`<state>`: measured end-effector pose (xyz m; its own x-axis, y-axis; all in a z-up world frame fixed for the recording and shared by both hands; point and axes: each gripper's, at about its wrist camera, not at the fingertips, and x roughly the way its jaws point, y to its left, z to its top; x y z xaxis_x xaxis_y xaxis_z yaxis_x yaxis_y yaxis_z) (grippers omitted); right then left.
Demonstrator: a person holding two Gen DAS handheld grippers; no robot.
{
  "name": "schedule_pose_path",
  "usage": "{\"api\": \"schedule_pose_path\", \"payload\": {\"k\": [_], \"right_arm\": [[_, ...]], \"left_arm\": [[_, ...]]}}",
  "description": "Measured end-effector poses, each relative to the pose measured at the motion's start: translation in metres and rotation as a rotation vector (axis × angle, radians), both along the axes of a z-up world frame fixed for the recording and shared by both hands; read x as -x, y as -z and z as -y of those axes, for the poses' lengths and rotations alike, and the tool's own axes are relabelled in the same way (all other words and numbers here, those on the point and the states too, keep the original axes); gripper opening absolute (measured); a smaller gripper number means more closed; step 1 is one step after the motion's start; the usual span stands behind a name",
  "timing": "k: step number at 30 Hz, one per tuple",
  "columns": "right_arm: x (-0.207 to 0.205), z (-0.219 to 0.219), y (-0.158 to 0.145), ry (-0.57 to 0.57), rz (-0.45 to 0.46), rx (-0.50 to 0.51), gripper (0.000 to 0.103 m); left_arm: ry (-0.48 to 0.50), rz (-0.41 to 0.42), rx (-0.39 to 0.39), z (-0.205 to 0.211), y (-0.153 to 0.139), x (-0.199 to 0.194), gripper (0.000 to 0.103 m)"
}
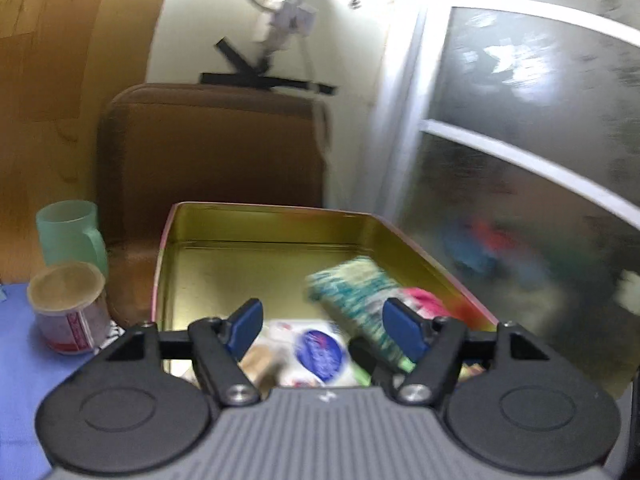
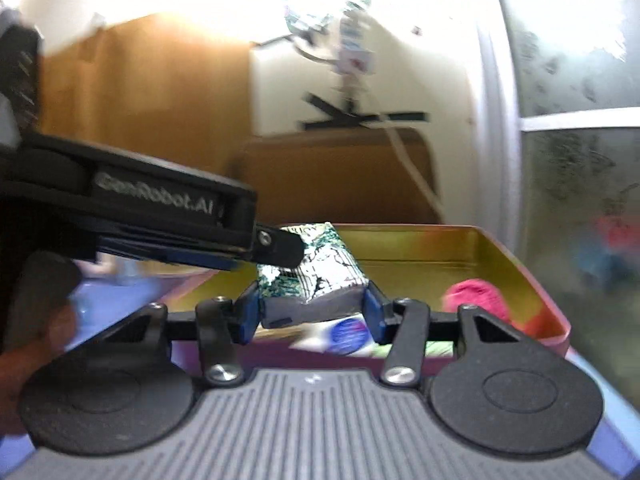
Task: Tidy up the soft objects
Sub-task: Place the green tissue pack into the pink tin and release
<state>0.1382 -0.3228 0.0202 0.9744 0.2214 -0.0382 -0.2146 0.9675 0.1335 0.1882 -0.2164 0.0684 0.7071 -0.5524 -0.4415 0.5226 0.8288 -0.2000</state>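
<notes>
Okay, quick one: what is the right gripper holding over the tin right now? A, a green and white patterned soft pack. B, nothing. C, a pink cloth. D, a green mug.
A: the right gripper has its blue pads pressed on both sides of the green and white patterned pack, above the gold tin.

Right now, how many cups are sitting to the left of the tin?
2: a pale green mug against the wooden wall, and in front of it a plastic cup with a foil lid on the blue cloth. Others may be hidden.

My left tool [image 2: 280,248] hid part of the patterned pouch [image 2: 320,272]; the white packet [image 1: 316,354] was too blurred to read.
</notes>
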Motion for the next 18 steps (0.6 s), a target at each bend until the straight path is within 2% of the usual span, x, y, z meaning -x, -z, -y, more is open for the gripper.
{"api": "schedule_pose_path", "payload": {"k": [3, 5, 7, 12, 14, 18], "right_arm": [[-0.044, 0.005, 0.007, 0.138, -0.059, 0.073, 0.059], [-0.053, 0.015, 0.011, 0.162, -0.085, 0.048, 0.06], [-0.045, 0.024, 0.014, 0.132, -0.065, -0.006, 0.062], [-0.023, 0.019, 0.016, 0.116, -0.024, 0.009, 0.062], [-0.011, 0.017, 0.018, 0.109, -0.014, 0.014, 0.062], [0.015, 0.012, 0.019, 0.082, 0.004, -0.026, 0.062]], "left_arm": [[-0.015, -0.03, 0.003, 0.001, 0.009, -0.002, 0.068], [-0.01, -0.004, -0.017, -0.002, 0.014, 0.006, 0.068], [-0.024, 0.021, -0.035, -0.007, 0.017, 0.015, 0.069], [-0.023, 0.032, -0.008, -0.03, 0.012, 0.039, 0.069], [-0.031, 0.046, -0.005, -0.044, 0.01, 0.048, 0.073], [-0.048, 0.028, 0.017, -0.08, 0.018, 0.071, 0.073]]}}
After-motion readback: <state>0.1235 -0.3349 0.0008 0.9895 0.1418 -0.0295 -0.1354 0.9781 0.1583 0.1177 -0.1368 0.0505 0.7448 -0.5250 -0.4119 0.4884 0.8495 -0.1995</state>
